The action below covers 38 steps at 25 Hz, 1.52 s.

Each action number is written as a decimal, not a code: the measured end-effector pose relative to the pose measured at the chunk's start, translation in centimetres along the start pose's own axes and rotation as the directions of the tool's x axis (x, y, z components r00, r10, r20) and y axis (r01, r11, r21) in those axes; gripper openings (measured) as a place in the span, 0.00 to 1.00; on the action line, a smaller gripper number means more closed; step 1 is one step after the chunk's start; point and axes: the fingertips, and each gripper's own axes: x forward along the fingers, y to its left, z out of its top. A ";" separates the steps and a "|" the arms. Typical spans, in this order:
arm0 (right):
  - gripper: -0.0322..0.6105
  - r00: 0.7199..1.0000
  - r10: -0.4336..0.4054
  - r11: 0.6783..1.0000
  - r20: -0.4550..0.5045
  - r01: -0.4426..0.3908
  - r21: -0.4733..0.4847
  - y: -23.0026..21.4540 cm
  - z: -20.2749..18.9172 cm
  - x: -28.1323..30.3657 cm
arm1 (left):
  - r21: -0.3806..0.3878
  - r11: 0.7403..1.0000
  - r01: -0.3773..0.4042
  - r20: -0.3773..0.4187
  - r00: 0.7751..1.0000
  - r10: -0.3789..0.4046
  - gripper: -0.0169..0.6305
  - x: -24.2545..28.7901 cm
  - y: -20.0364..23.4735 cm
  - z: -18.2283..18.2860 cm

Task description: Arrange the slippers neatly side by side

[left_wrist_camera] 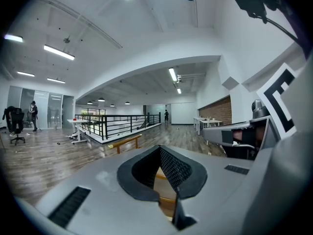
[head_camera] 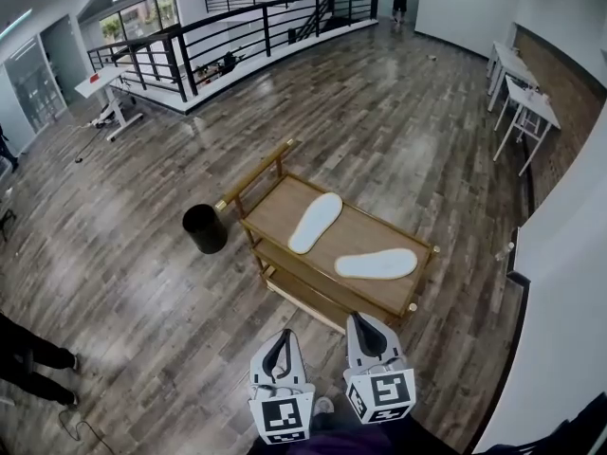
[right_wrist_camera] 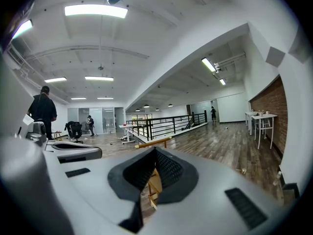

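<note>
Your left gripper (head_camera: 278, 347) and right gripper (head_camera: 369, 334), fingers closed and empty, hover near the counter (head_camera: 277, 210) holding two slippers (head_camera: 315, 223) angled apart.

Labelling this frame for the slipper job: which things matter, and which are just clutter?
Job: far slipper, near slipper, wooden rack under them, left gripper and right gripper, both shut and empty.
Lying about: black bin, white tables.
</note>
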 end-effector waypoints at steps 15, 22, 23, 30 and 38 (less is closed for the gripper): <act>0.05 0.999 -0.050 0.999 -0.009 0.050 -0.014 1.9 1.4 11.6 | -0.019 0.999 0.035 0.005 0.999 -0.035 0.03 8.4 9.0 0.6; 0.05 0.996 -0.080 0.997 -0.031 0.079 -0.024 4.1 2.2 18.5 | -0.036 0.998 0.057 0.001 0.998 -0.057 0.03 12.8 15.1 0.8; 0.05 0.996 -0.087 0.996 -0.033 0.086 -0.025 4.3 2.3 19.3 | -0.038 0.997 0.061 0.002 0.998 -0.061 0.03 13.4 15.8 0.8; 0.05 0.989 -0.134 0.990 -0.058 0.132 -0.039 4.9 1.9 22.3 | -0.074 0.993 0.088 -0.005 0.996 -0.088 0.03 16.4 19.0 -0.2; 0.05 0.976 -0.203 0.979 -0.085 0.201 -0.025 2.4 1.6 23.0 | -0.086 0.988 0.132 -0.033 0.990 -0.135 0.03 18.8 18.3 -0.8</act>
